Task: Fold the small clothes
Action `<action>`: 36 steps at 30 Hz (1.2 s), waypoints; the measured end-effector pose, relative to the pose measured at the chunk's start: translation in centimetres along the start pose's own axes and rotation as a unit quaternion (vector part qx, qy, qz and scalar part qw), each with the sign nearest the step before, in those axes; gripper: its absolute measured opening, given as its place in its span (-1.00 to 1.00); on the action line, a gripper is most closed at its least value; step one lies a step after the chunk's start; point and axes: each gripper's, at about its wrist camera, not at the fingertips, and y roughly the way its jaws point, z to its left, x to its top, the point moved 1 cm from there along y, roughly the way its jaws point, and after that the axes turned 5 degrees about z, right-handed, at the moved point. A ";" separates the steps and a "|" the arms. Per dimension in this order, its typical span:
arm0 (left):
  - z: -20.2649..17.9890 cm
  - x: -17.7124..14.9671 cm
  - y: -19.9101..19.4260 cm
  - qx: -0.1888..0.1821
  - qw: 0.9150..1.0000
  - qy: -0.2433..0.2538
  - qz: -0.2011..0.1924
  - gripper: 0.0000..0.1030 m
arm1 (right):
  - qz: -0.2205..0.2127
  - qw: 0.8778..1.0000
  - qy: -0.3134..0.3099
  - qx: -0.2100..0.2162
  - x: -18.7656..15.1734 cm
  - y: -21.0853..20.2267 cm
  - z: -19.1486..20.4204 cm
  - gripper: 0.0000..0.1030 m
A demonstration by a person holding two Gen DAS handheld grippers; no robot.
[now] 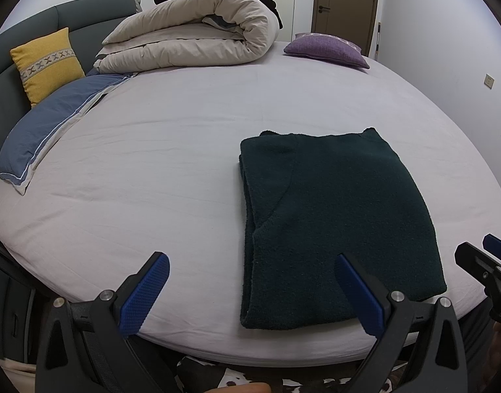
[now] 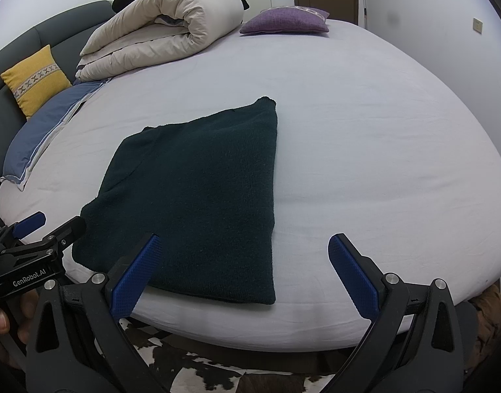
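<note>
A dark green knitted garment (image 1: 332, 216) lies folded flat in a rectangle on the bed's pale sheet (image 1: 158, 163), near the front edge. It also shows in the right wrist view (image 2: 204, 196). My left gripper (image 1: 250, 265) is open and empty, above the bed's front edge at the garment's near left corner. My right gripper (image 2: 244, 245) is open and empty, above the garment's near right corner. Each gripper shows at the edge of the other's view: the right one (image 1: 479, 255), the left one (image 2: 50, 226).
A rolled beige duvet (image 1: 198, 32) lies at the back of the bed. A purple cushion (image 1: 325, 49) is at the back right. A yellow cushion (image 1: 47, 62) and a blue pillow (image 1: 47, 131) lie at the left by the grey headboard (image 1: 86, 16). A cowhide rug (image 2: 191, 360) covers the floor below.
</note>
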 end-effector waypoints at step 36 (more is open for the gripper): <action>0.2 -0.1 0.1 -0.002 1.000 0.002 0.001 1.00 | 0.003 1.000 0.000 0.001 0.0 0.4 -0.1 1.00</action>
